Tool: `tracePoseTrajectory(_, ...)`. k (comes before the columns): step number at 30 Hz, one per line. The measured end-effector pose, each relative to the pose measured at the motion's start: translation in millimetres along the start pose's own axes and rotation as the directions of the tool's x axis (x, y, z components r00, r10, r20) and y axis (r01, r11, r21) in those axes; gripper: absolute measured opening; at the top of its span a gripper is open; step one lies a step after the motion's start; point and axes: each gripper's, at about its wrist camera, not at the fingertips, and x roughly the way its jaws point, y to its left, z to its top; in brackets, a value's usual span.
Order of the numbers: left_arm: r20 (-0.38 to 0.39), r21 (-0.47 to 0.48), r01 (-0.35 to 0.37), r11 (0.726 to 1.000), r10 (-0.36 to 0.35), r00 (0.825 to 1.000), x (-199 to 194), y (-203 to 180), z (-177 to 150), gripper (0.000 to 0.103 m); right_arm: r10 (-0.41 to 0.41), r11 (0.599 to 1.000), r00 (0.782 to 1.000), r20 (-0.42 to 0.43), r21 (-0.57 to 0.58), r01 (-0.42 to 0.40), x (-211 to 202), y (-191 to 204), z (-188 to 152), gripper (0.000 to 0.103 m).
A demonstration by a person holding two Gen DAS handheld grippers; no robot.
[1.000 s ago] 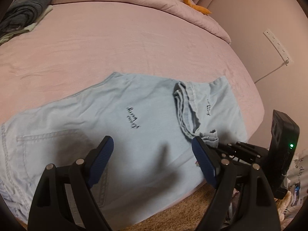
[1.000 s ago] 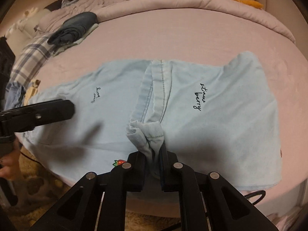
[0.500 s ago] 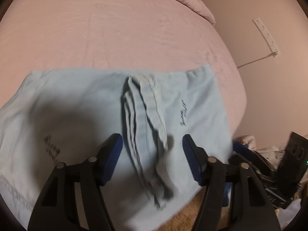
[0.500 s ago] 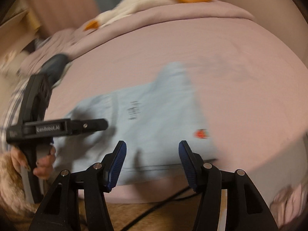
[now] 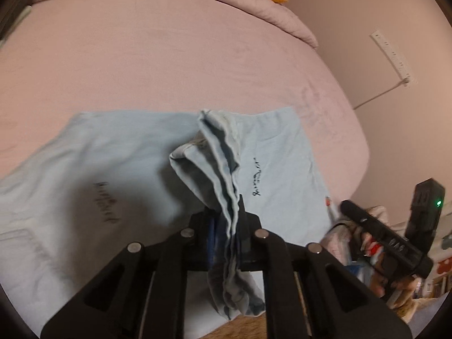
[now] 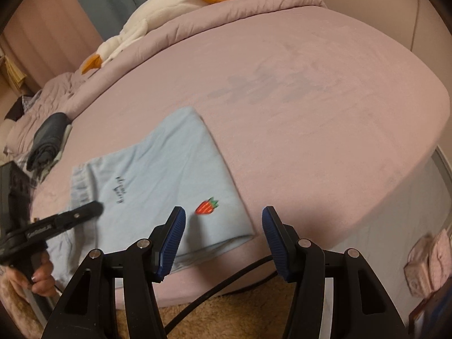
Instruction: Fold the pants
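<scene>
Pants (image 5: pixel 118 169), pale blue: spread flat on the near part of the pink bed (image 5: pixel 169 56), one edge hanging past the mattress rim. The bunched crotch seam (image 5: pixel 223 169) is lifted off the flat cloth into a ridged fold; half a second ago it lay loose between parted fingers. Script lettering (image 5: pixel 256 180) is seen on the leg right of the fold, and a strawberry patch (image 6: pixel 206 206) near the folded corner.

Left gripper (image 5: pixel 226 231): pressed together on the gathered seam, with layers of cloth trapped between the blue pads and a tail of fabric drooping below. A second ago it was spread wide above the pants.

Right gripper (image 6: pixel 223 243): spread wide, nothing between the pads, held above the bed edge beside the strawberry corner. A second ago it was the one pinching this seam; the hold has since been passed to the left.

Surroundings: a white plush goose (image 6: pixel 158 19) is laid along the rolled duvet at the far side; dark folded clothing (image 6: pixel 46 141) is stacked at the left edge; a white power strip (image 5: pixel 394 56) is fixed on the wall
</scene>
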Motion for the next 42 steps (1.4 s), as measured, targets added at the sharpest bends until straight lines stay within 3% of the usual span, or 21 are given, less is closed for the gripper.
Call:
tracePoseTrajectory(4, -0.06, -0.022, -0.02, 1.0, 0.018, 0.998, 19, 15, -3, 0.012, 0.021, 0.999, 0.999, -0.034, 0.029, -0.02, 7, -3, -4, 0.056)
tracePoseTrajectory(9, -0.04, 0.013, -0.036, 0.999, 0.036, 0.999, 20, 10, -1, 0.012, 0.072, 0.997, 0.994, -0.087, 0.041, -0.068, 20, -2, -8, 0.056)
tracePoseTrajectory(11, -0.027, -0.002, -0.025, 1.0, 0.025, 0.999, 15, 13, 0, 0.013, 0.063, 0.998, 0.994, -0.087, 0.036, -0.06, 19, -1, -9, 0.047)
tracePoseTrajectory(13, -0.02, 0.003, -0.026, 1.0, 0.026, 0.999, 10, 14, -1, 0.014, 0.045, 0.999, 0.996, -0.082, 0.026, -0.043, 15, 0, -10, 0.03)
tracePoseTrajectory(15, -0.032, 0.004, -0.045, 0.999, 0.045, 0.998, 15, 16, 0, 0.016, 0.042, 0.999, 0.997, -0.066, 0.016, -0.041, 10, 1, -11, 0.022)
tracePoseTrajectory(23, -0.053, -0.012, -0.073, 0.997, 0.072, 0.996, 19, 15, -2, 0.023, -0.021, 1.0, 0.997, -0.077, 0.008, 0.021, 21, -2, -15, 0.02)
tracePoseTrajectory(27, -0.041, -0.012, -0.073, 0.997, 0.072, 0.997, 1, 9, -7, 0.027, -0.029, 1.0, 0.997, -0.078, 0.007, 0.03, 20, -3, -15, 0.02)
tracePoseTrajectory(30, -0.059, 0.008, -0.047, 0.999, 0.047, 0.997, -2, 2, -17, 0.038, -0.032, 0.999, 0.996, -0.079, 0.015, 0.033, 19, -4, -15, 0.02)
tracePoseTrajectory(35, -0.103, 0.037, -0.083, 0.996, 0.086, 0.991, 9, 2, -33, 0.034, -0.055, 0.998, 0.996, -0.075, 0.005, 0.055, 20, 0, -16, 0.02)
tracePoseTrajectory(39, -0.08, 0.056, -0.147, 0.988, 0.151, 0.985, 7, 4, -38, 0.019, -0.066, 0.998, 0.995, -0.071, 0.001, 0.067, 19, 2, -17, 0.02)
tracePoseTrajectory(42, -0.069, 0.065, -0.149, 0.987, 0.153, 0.986, 7, 6, -41, 0.019, -0.073, 0.997, 0.995, -0.068, 0.0, 0.073, 19, 4, -18, 0.02)
